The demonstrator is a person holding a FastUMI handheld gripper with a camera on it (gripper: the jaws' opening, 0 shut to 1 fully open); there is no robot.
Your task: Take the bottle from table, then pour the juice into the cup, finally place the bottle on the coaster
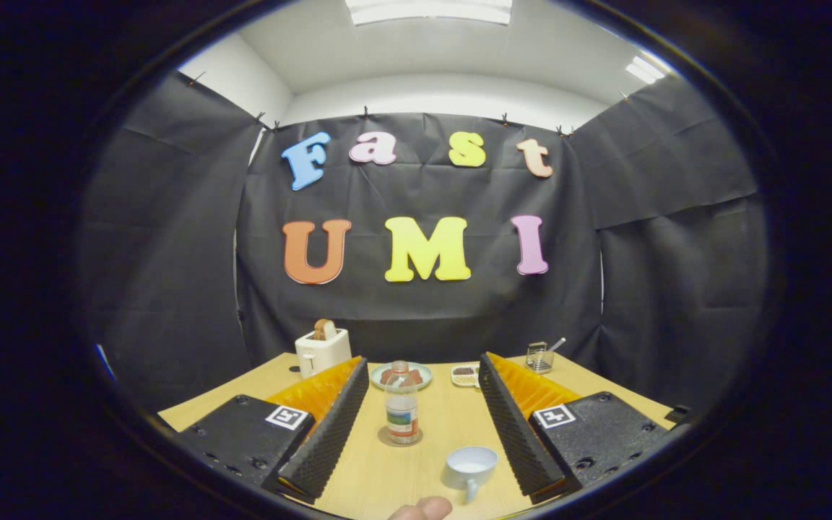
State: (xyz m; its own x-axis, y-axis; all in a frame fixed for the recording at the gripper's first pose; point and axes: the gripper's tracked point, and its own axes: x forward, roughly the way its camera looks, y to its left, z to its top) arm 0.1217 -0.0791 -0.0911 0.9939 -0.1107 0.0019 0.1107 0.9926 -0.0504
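I see a booth hung with black cloth under a white ceiling with light panels, and a pale wooden counter [452,422] running away from me. My hand-held gripper [423,426] is released, its fingers spread wide apart and pressing on nothing. Between them, just ahead, stands the bottle [401,408], upright on a round coaster [400,437]: clear plastic, a label round its lower half, little liquid that I can make out. Nearer me, beside the right finger, sits a white cup [471,468] with its handle towards me. Beyond the bottle is a plate [401,375] of something brown, partly hidden by the bottle. A small dish [465,375], a white toaster [322,350] and a wire basket [539,357] stand further back. A fingertip [422,510] is cut off at the near edge.
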